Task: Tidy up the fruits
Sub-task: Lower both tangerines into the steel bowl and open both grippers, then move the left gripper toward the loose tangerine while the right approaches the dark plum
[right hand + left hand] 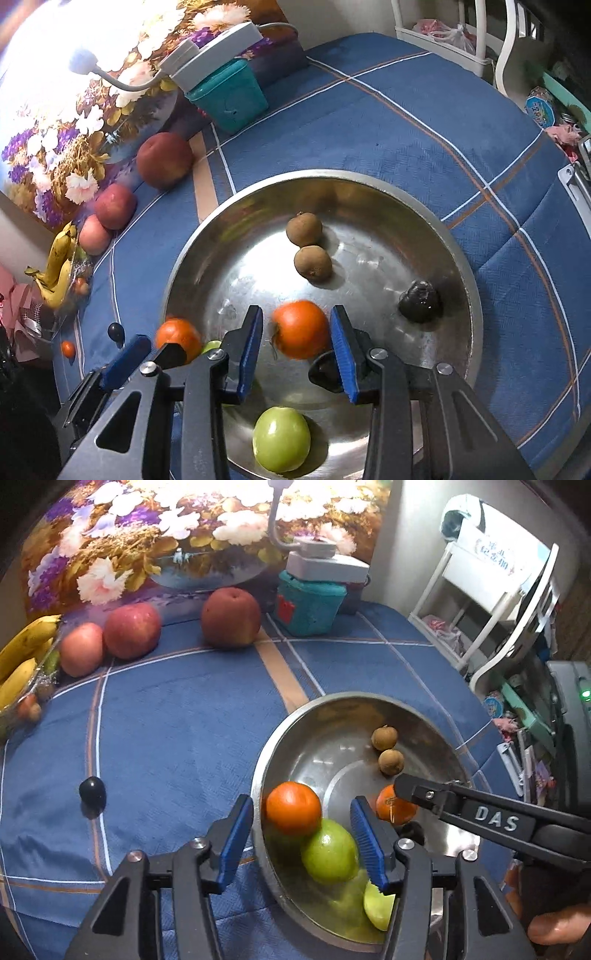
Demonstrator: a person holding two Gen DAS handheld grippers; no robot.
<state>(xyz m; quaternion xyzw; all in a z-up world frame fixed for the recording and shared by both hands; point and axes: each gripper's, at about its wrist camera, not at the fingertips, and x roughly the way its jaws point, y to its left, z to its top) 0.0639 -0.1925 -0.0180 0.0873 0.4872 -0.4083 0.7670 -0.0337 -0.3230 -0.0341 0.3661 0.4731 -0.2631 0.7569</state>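
Both tongs hang wide open and empty over the steel bowl (pixel 458 236): right tongs (pixel 297 338) flank an orange (pixel 301 328), left tongs (pixel 301 840) straddle the rim

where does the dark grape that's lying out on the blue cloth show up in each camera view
Left wrist: the dark grape lies alone on the blue cloth, left of the steel bowl.
Right wrist: the grape shows at lower left, on the cloth beyond the bowl's left rim.
Shared landmark: the teal box.
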